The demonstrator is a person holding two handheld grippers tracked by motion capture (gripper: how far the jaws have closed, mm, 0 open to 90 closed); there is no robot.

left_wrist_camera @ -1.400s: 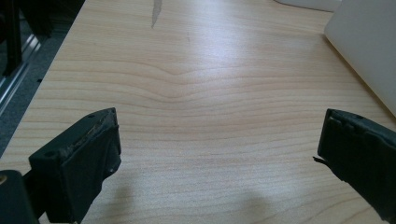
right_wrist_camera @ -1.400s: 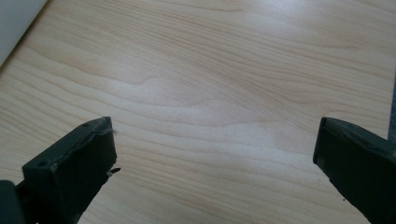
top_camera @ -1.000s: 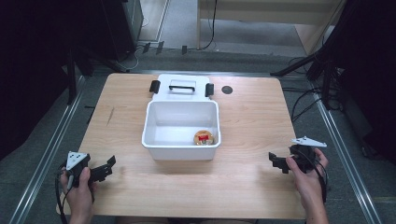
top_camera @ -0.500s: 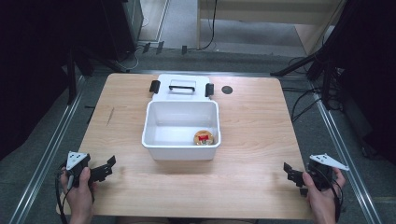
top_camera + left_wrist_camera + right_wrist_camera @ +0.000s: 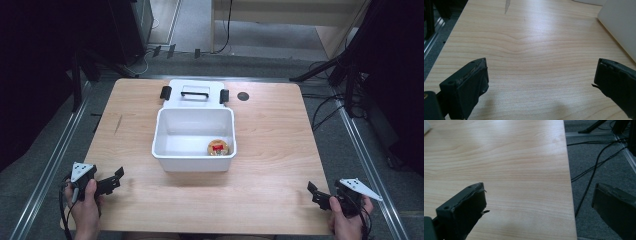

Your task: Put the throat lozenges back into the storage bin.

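Observation:
A white plastic bin (image 5: 194,159) stands in the middle of the wooden table (image 5: 270,130), and a small round gold-and-red item (image 5: 218,147) lies at its front right. Behind the bin lies its white lid (image 5: 194,92) with a black handle and two black clips. My left gripper (image 5: 119,176) rests open at the table's front left corner, held by a hand. In its own view the left gripper (image 5: 541,82) has bare wood between its jaws and the bin's wall (image 5: 621,27) at the right. My right gripper (image 5: 313,191) is open at the front right corner; the right gripper (image 5: 539,202) straddles the table's right edge.
A small dark round mark (image 5: 243,96) sits on the table to the right of the lid. Cables (image 5: 596,162) run over the grey floor beyond the right edge. Metal rails (image 5: 50,165) flank the table on both sides.
My right gripper has moved back toward the front right corner and come to rest there. The left gripper, the bin and the lid have stayed put.

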